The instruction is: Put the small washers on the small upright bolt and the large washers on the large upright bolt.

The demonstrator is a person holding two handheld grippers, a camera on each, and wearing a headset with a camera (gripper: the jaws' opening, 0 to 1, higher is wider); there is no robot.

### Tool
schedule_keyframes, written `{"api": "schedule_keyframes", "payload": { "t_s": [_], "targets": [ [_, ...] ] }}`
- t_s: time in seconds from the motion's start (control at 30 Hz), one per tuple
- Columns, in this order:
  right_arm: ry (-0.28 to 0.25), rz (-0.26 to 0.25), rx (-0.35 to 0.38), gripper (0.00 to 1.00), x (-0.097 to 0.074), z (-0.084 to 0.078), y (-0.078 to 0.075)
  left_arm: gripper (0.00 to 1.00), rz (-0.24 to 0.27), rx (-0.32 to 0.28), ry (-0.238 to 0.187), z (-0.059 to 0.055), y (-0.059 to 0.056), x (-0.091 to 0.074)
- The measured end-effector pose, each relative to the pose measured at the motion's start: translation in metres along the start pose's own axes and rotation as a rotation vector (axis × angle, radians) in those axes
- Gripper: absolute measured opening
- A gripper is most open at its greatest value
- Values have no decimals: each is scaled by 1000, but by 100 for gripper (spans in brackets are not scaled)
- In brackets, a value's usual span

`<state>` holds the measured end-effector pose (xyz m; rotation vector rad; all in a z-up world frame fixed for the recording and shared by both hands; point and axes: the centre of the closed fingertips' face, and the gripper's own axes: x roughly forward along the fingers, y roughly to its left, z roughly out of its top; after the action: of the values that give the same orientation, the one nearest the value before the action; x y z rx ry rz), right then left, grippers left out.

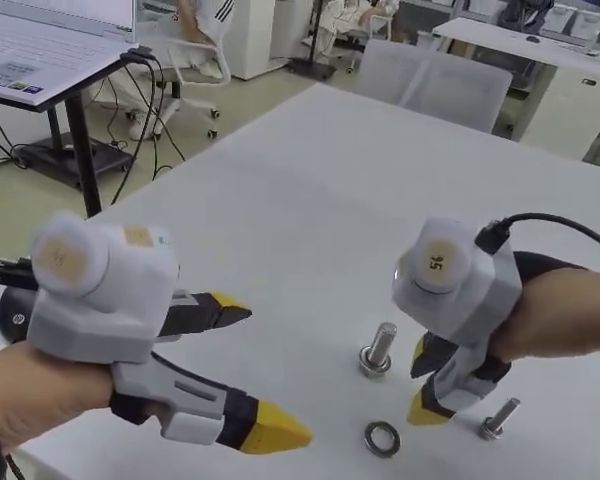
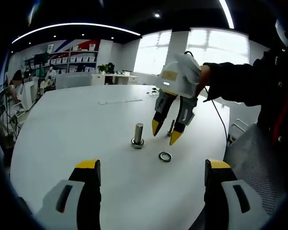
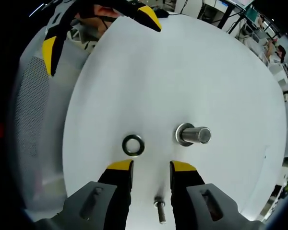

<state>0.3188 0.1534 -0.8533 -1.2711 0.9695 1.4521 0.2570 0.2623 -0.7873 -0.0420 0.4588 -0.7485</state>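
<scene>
The large bolt [image 1: 379, 347] stands upright on the white table [image 1: 310, 200], with a wider ring at its base. One loose washer [image 1: 382, 438] lies flat just in front of it. The small bolt [image 1: 500, 418] stands to the right. My right gripper [image 1: 422, 385] points down between the two bolts, open, with nothing between its fingers. In the right gripper view the washer [image 3: 133, 145] and large bolt [image 3: 194, 134] lie just beyond the gripper's [image 3: 151, 167] tips, with the small bolt [image 3: 159, 211] between the jaws lower down. My left gripper [image 1: 255, 370] hovers wide open at the left.
A laptop [image 1: 40, 40] sits on a black stand beyond the table's left edge, with a dark mouse [image 1: 10, 315] by my left hand. A grey chair [image 1: 435, 80] stands at the far side. The table's near edge runs close under the washer.
</scene>
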Motion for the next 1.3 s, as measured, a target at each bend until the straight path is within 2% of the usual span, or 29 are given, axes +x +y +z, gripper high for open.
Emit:
{"api": "schedule_keyframes", "payload": {
  "t_s": [0.2, 0.43, 1.03, 1.3],
  "targets": [
    [-11, 21, -3, 31, 7, 5, 16, 90, 2, 9, -3, 3, -2, -3],
    [-20, 32, -1, 31, 16, 9, 25, 90, 6, 20, -8, 7, -4, -5],
    [-12, 20, -7, 31, 31, 9, 28, 89, 21, 19, -22, 9, -6, -11],
    [-12, 16, -17, 29, 30, 10, 31, 89, 18, 21, -22, 9, -8, -10]
  ]
}}
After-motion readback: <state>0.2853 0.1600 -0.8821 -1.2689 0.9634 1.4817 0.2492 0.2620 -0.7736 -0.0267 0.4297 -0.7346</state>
